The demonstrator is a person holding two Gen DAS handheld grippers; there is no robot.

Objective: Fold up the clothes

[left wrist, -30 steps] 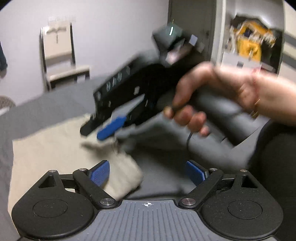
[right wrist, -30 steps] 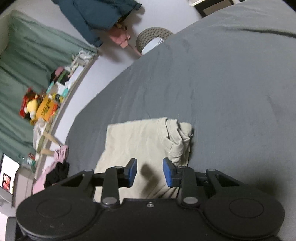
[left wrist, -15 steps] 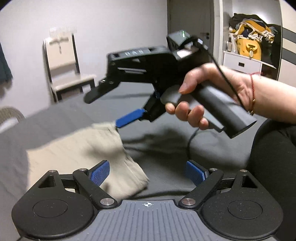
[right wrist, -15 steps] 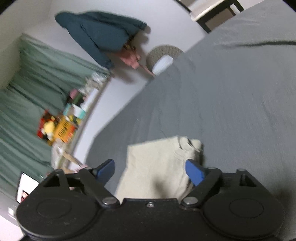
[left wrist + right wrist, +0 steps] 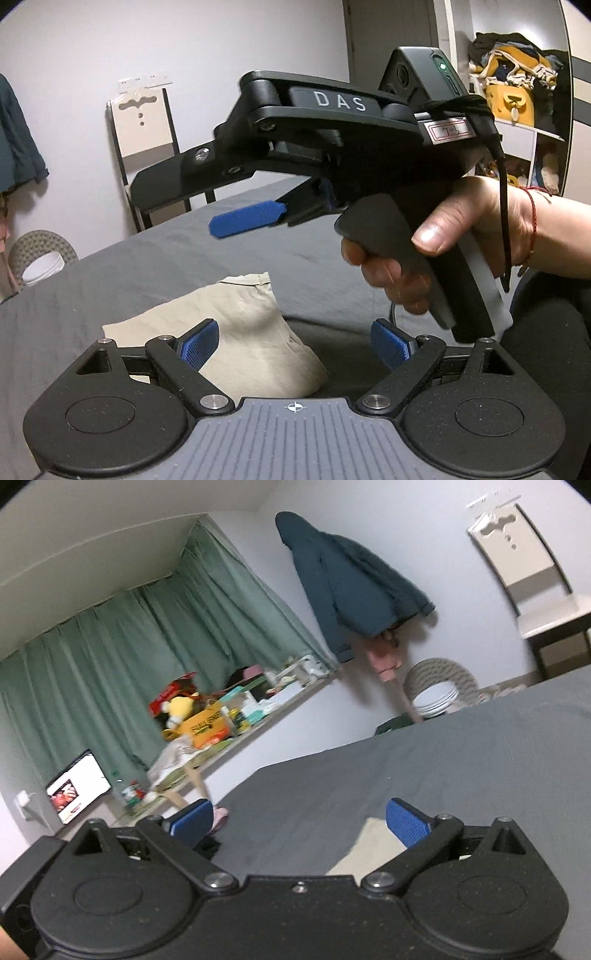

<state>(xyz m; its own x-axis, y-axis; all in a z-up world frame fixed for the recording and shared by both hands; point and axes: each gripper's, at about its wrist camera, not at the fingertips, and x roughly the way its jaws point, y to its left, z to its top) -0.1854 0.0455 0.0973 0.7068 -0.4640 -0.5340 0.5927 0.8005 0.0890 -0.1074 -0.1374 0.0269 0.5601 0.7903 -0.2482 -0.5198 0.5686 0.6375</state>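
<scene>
Both claws are wide apart and hold nothing. Left claw [image 5: 293, 345] sits low over the bed, and the tan cloth [image 5: 236, 332] lies right in front of it, a bit to the left. Its left blue pad [image 5: 197, 345] is over the cloth's near part; I cannot tell if it touches. Right claw [image 5: 207, 199] is up in the air, above the cloth and a little farther away, held in the person's right hand [image 5: 454, 243]. It points to the left and is level, not down at the cloth.

So the left claw is the nearer one. From the right claw's own camera only a small corner of the cloth [image 5: 369, 849] peeks out at the bottom, under its right blue pad [image 5: 406, 825].

That cloth lies on the gray bed [image 5: 147, 266] in a thick, small bundle. It runs from the near right to the far left. The near right end looks round and puffy, and the far end has a seamed edge. It looks folded over at least once. It could be done, or it could need one more fold; I cannot tell which.

Nothing lies between the claws and the cloth. Past the bed stands a chair [image 5: 144, 147] by the wall, with a round woven basket [image 5: 40, 251] at the far left. A blue coat [image 5: 351, 587] hangs on the wall near green curtains [image 5: 147, 657].
</scene>
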